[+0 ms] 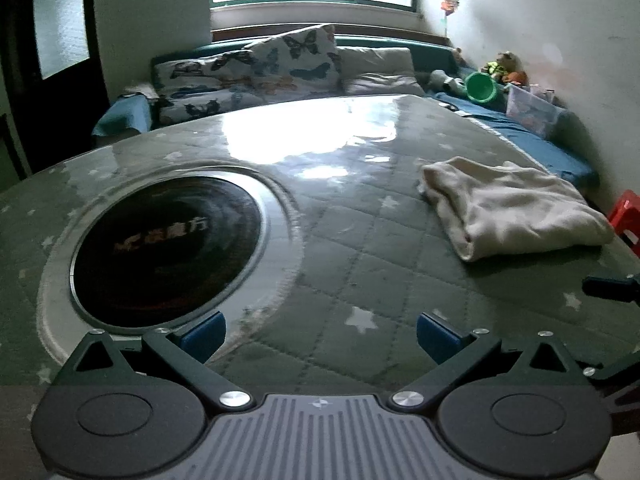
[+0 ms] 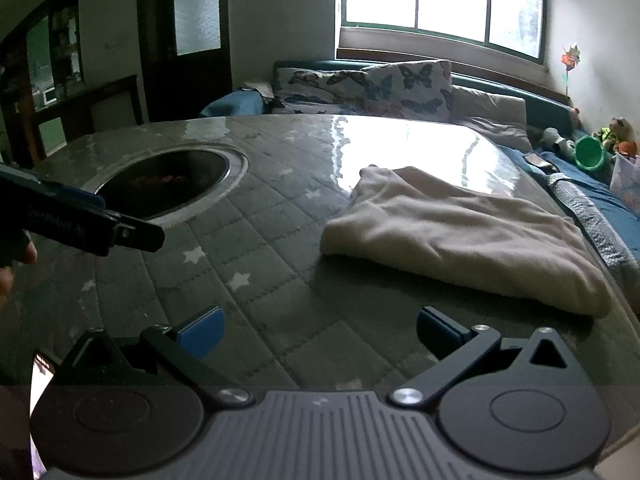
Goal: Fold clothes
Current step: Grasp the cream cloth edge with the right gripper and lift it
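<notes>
Left wrist view: the left tool (image 1: 320,334) hangs over the quilted surface (image 1: 340,248) with its blue pads wide apart, gripping nothing. A folded cream garment (image 1: 516,208) lies far right, and a dark round cooktop (image 1: 168,252) sits left.

Right wrist view: the right tool (image 2: 320,332) is likewise spread wide and empty. The garment (image 2: 460,232) rests ahead to the right, near the surface's right edge.

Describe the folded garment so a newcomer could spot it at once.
Start at the big grey star-patterned table with the round black cooktop set into it. On the side away from the cooktop lies the cream garment, the only soft, pale, folded thing on the tabletop.
</notes>
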